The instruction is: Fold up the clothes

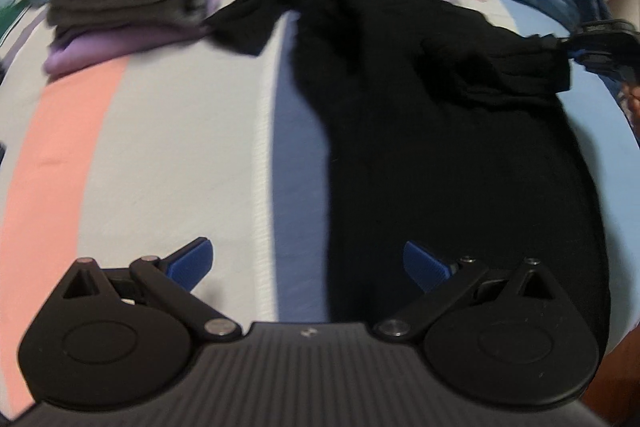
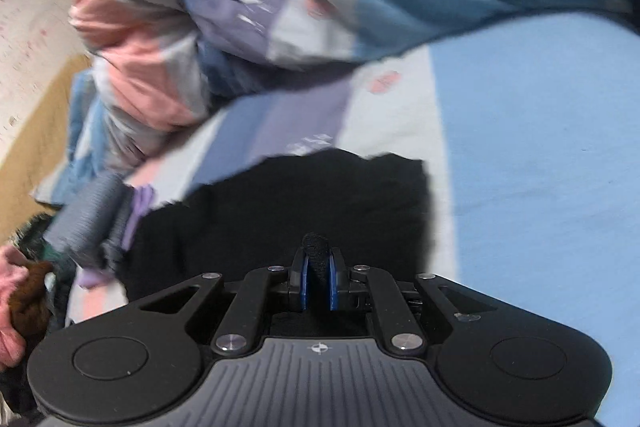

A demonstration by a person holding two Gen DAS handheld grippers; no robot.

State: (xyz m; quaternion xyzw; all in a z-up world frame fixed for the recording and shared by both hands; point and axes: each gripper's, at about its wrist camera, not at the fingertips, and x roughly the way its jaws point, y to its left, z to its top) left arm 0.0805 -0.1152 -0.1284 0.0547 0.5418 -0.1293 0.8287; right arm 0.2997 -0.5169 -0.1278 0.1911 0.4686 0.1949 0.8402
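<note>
A black garment (image 1: 440,131) lies spread on the striped bedsheet (image 1: 168,155), with one sleeve reaching left toward the folded stack. My left gripper (image 1: 306,265) is open and empty, hovering over the garment's near left edge. My right gripper (image 1: 568,47) is at the far right, shut on the garment's right sleeve. In the right wrist view the right gripper (image 2: 318,281) is shut on a fold of black cloth (image 2: 316,247), with the rest of the garment (image 2: 280,211) spread below.
A stack of folded grey and purple clothes (image 1: 120,15) sits at the back left, also in the right wrist view (image 2: 96,223). A crumpled patchwork quilt (image 2: 224,11) lies at the head of the bed. A wooden floor (image 2: 36,131) shows at left.
</note>
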